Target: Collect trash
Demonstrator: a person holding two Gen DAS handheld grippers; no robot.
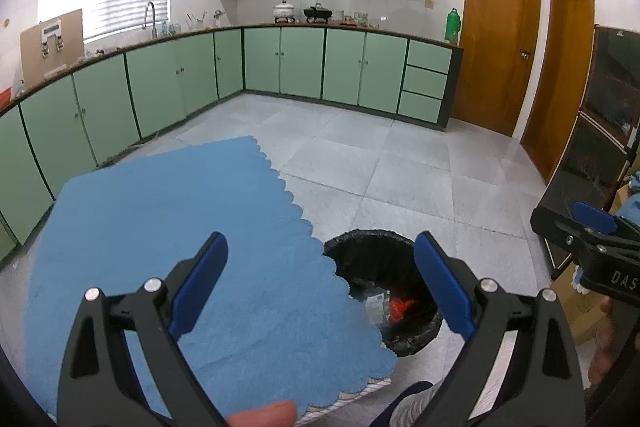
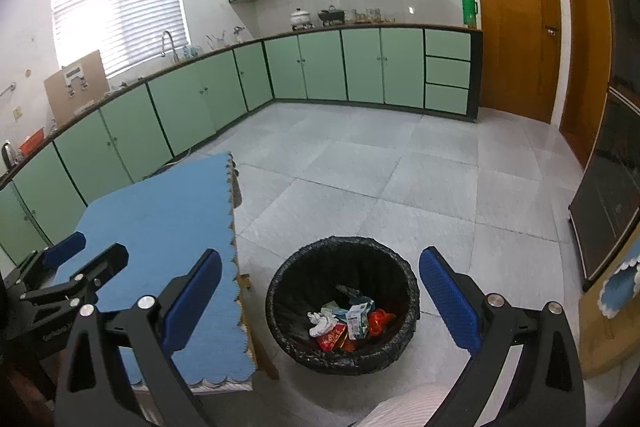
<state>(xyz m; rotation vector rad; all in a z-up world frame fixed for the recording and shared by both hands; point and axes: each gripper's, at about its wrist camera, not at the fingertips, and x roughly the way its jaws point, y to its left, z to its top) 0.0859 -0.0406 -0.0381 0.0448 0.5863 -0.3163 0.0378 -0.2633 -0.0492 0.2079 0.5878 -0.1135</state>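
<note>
1. While we hold both tools above the kitchen floor, our left gripper (image 1: 320, 283) has its blue-padded jaws spread wide with nothing between them, over the edge of the table covered by a blue scalloped cloth (image 1: 180, 227).
2. Our right gripper (image 2: 320, 291) is likewise spread wide and empty, hanging directly above the round bin lined with a black plastic bag (image 2: 280, 291).
3. That bin stands on the pale grey tiled floor (image 2: 400, 167), just beside the table's near corner.
4. Inside it lies the collected trash (image 2: 346, 321): crumpled white paper, a red wrapper, a small pale carton and an orange-red scrap, all piled at the bottom.
5. From the left wrist view, the bin is partly hidden behind the cloth's edge.
</note>
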